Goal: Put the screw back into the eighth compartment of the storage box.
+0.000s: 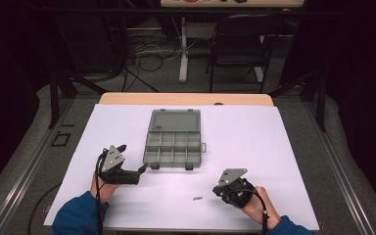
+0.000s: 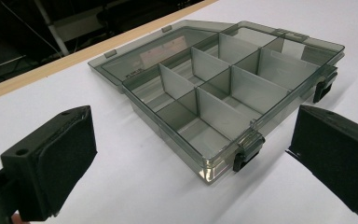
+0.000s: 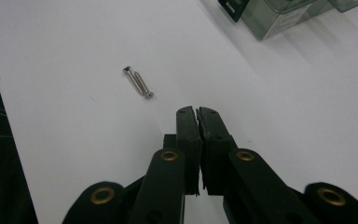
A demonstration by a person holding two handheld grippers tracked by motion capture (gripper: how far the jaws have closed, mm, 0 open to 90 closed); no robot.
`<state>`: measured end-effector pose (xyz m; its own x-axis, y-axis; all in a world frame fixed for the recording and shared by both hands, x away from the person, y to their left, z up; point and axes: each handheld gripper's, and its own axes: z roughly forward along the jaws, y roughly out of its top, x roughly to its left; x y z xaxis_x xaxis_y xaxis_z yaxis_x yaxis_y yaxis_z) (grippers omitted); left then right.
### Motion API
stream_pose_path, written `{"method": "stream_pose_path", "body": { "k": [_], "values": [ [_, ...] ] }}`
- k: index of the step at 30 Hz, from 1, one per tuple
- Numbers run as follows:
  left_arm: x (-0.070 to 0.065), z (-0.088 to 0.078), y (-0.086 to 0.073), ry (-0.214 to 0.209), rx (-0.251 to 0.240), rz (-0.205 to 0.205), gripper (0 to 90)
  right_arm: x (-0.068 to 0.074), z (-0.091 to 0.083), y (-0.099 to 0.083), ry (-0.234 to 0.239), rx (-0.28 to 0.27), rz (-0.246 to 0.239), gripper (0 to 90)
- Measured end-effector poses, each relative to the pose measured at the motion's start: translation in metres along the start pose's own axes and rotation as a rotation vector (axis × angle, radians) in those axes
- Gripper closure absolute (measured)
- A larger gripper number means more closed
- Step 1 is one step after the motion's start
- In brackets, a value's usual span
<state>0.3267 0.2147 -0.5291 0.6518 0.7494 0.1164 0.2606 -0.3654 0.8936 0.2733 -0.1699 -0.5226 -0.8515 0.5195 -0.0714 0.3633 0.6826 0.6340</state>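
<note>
Organizer box point(image 1: 173, 142): translucent smoky-grey plastic case, lid point(image 1: 174, 120) thrown fully back and lying flat toward 12 o'clock; it sits just beyond the centre of the white sheet point(image 1: 254, 147) covering the counter.
Compartments: thin grey dividers split the tray into two rows of cells; in the left gripper view point(image 2: 223, 93) every cell that can be seen is bare.
Latches: two dark clasps on the front wall, at 6 o'clock of the box point(image 2: 246, 154).
Screws point(image 3: 138, 82): two small silver flat-head screws lying side by side and touching, on the sheet at 5 o'clock of the box, well apart from it point(image 1: 197, 198).
Left tool point(image 2: 191, 154): jaws spread wide, nothing between them, aimed at the box's front corner; in the high view it lies at 8 o'clock of the box point(image 1: 139, 172).
Right tool point(image 3: 198, 112): jaws closed pad to pad, gripping nothing, tips near the screws, which lie at 11 o'clock of them.
</note>
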Motion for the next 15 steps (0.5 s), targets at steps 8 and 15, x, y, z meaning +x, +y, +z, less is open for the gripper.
{"method": "stream_pose_path", "body": {
  "k": [8,15],
  "values": [
    [-0.0002,0.0014,-0.0003,-0.001,0.002,-0.001,0.0,-0.0021,-0.0027,0.0032,-0.023,-0.017,0.002,88.2],
    [-0.0001,0.0012,-0.0005,0.003,0.003,0.000,0.0,-0.0050,-0.0040,0.0090,-0.036,-0.044,-0.003,88.2]
  ]
}}
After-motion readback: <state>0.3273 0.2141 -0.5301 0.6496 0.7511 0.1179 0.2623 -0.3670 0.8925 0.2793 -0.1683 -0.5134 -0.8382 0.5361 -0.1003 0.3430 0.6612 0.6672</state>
